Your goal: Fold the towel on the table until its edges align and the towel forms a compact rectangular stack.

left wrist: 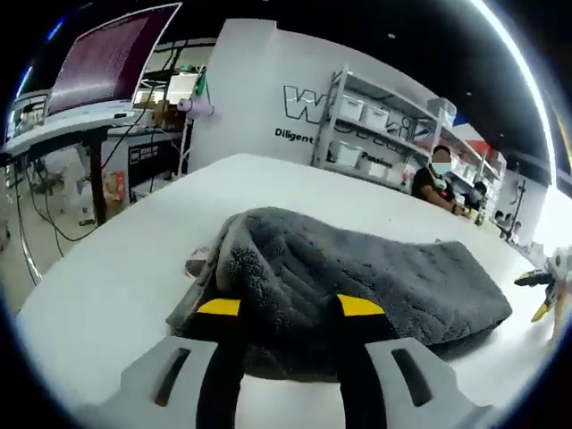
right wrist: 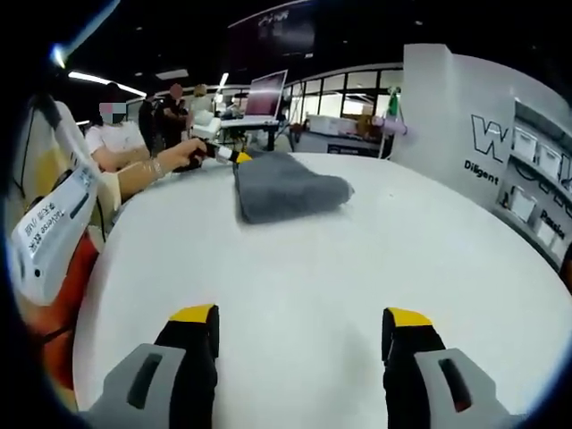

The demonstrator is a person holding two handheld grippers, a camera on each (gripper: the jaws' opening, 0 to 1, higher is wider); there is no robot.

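A dark grey towel (left wrist: 357, 277) lies folded in a thick oblong bundle on the white round table (left wrist: 107, 268). My left gripper (left wrist: 290, 307) stands open at the towel's near edge, its yellow-tipped jaws apart with the towel's fold between them. In the right gripper view the same towel (right wrist: 286, 185) lies far across the table (right wrist: 357, 268), and a hand holds the left gripper (right wrist: 223, 155) at its far-left corner. My right gripper (right wrist: 300, 315) is open over bare table, well short of the towel, nothing between its jaws. It also appears past the towel's end (left wrist: 547, 288).
A desk with a monitor (left wrist: 107, 54) stands beyond the table's left side. Shelves with white boxes (left wrist: 375, 125) line a lettered wall. A person (left wrist: 436, 174) sits behind the table. Other people (right wrist: 112, 134) are at the left of the right gripper view.
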